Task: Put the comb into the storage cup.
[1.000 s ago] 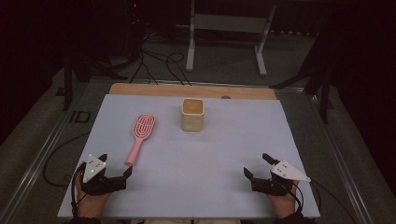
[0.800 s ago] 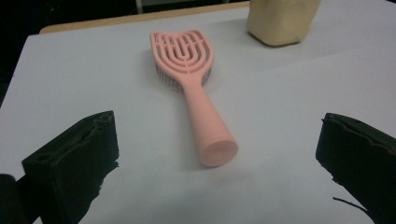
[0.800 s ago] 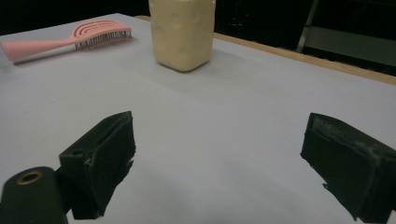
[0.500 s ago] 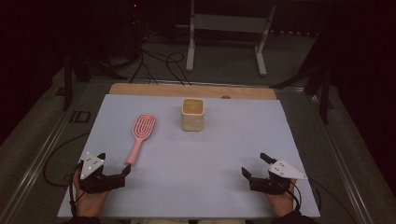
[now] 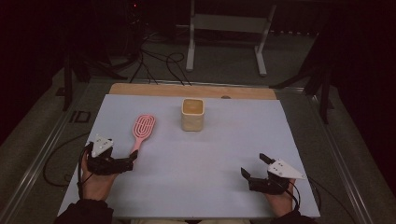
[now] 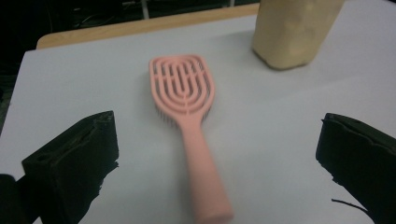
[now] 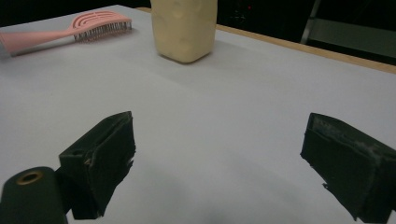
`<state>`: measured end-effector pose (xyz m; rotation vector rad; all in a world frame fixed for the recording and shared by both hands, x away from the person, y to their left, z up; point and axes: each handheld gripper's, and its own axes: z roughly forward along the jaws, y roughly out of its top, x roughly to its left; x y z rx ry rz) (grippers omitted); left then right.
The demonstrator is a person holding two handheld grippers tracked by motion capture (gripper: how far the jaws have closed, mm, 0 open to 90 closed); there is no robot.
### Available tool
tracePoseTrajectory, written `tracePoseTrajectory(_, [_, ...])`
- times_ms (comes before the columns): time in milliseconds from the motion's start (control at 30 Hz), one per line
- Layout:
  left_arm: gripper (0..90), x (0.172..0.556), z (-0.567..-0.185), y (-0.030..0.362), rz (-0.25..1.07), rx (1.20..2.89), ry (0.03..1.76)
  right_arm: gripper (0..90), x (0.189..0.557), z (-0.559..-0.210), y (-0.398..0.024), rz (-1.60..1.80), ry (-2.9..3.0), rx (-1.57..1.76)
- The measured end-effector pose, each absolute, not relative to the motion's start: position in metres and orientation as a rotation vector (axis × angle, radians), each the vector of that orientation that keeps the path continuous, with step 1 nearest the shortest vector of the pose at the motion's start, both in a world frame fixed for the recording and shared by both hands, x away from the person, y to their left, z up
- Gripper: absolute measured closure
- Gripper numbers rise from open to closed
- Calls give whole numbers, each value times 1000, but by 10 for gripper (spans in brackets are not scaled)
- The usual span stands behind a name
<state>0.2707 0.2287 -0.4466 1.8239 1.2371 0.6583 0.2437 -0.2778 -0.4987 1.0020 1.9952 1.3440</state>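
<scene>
On the counter (image 5: 187,158), pink hairbrush (image 5: 142,129) lying flat, handle end just in front of left gripper (image 5: 133,157), jaws wide apart and holding nothing. Beside the brush head, cream cup (image 5: 192,114) standing upright. Near the front right edge, right gripper (image 5: 253,166), jaws wide apart too, well apart from both things.

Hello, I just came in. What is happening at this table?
A person holds a two-jaw claw in each hand over a white table. The left claw is open, with its jaws on either side of the handle end of a pink hairbrush that lies flat, not yet gripped. The right claw is open too, resting far from a beige cup that stands upright beyond the brush.
</scene>
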Motion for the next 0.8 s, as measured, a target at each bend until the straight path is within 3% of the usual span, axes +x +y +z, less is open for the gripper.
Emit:
tracePoseTrajectory(467, [0, 315, -432, 211, 721, 1965, 1264, 95, 243, -499, -277, 1343, 1996, 1012])
tracePoseTrajectory(800, [0, 340, -439, 210, 659, 2029, 1331, 95, 242, -499, -278, 1332, 1993, 1022])
